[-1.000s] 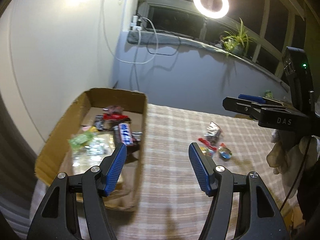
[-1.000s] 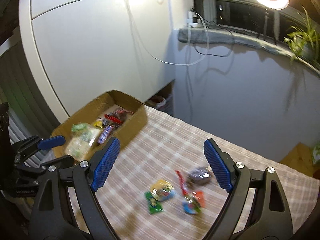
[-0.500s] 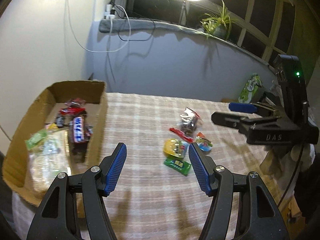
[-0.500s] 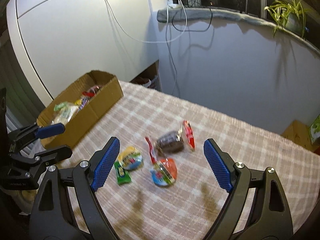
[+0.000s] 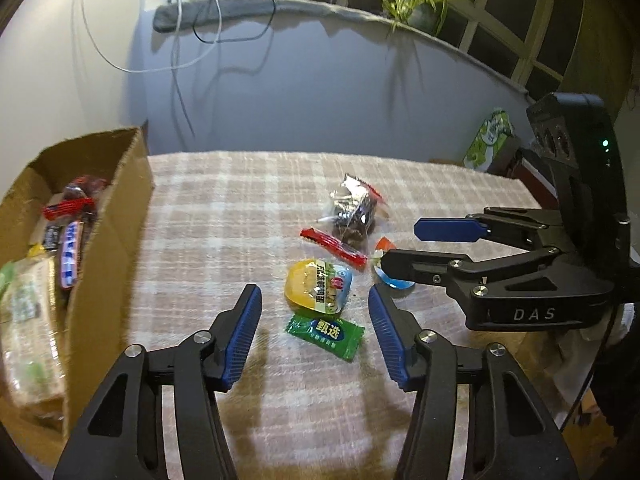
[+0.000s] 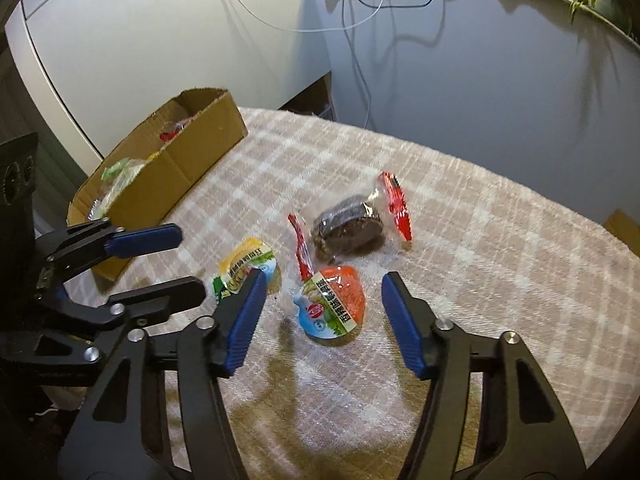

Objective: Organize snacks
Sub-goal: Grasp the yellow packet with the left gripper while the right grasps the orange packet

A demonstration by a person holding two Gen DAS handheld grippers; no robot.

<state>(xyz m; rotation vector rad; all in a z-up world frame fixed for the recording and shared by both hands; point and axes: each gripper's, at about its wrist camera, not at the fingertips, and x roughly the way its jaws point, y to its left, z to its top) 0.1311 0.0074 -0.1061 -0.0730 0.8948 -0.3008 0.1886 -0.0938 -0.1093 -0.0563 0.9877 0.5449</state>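
Left wrist view: left gripper (image 5: 314, 334), jaws just narrowed yet gripping nothing, frames the green packet (image 5: 325, 332) and yellow jelly cup (image 5: 318, 286). Right gripper (image 6: 322, 320), likewise narrowing and empty, brackets the orange jelly cup (image 6: 332, 306). Cardboard box (image 5: 120, 216) stands left.

Both wrist views look steeply down, close over the checked table (image 5: 224, 208) — sharing the loose snacks (image 6: 332, 304)

Beige-and-white plaid desk cloth (image 5: 224, 216); brown cardboard box (image 5: 120, 216); flat green sachet (image 5: 325, 331); yellow jelly cup (image 5: 316, 286); orange jelly cup (image 6: 334, 300); blue-padded fingers (image 5: 242, 338).
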